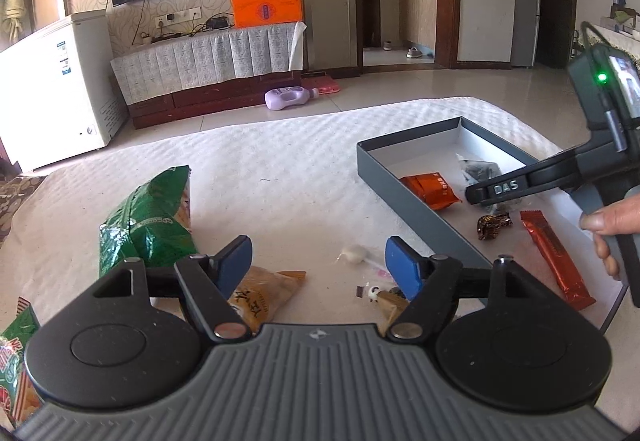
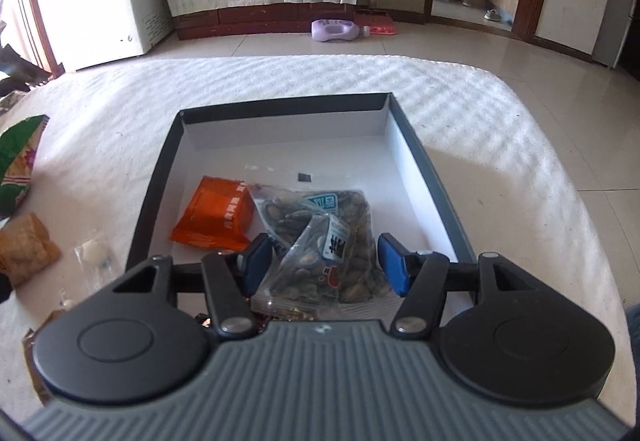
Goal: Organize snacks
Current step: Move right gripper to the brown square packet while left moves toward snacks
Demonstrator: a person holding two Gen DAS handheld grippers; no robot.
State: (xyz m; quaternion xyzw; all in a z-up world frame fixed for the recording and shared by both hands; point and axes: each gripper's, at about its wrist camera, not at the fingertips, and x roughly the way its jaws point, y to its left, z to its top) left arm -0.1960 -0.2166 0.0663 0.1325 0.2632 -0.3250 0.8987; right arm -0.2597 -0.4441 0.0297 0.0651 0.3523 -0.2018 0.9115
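The tabletop (image 2: 280,89), under a white quilted cover, carries a grey box (image 2: 156,177) toward its right edge; loose snacks lie near its front edge and left side. Largest is the green bag (image 1: 148,217), near the left edge, propped up and leaning; a careless brush could topple it. In the box lie an orange packet (image 2: 216,217) and two clear seed bags (image 2: 320,237).

The right hand-held gripper (image 2: 320,261) hangs over the box's near end, jaws apart, the upper seed bag between the pads but not squeezed. If the pads catch its crinkled film on the way out, the bag may be dragged back over the wall.

The left hand-held gripper (image 1: 318,265) is empty, jaws apart, above the front edge. Below it lie a tan pouch (image 1: 264,297), a small white sweet (image 1: 354,255) and some scraps. Closing there could pinch the cover, or catch two items at once. The red bar (image 1: 556,261) and brown candy (image 1: 494,225) lie outside the box, between its near wall and the right hand (image 1: 612,225), where they might be knocked off.
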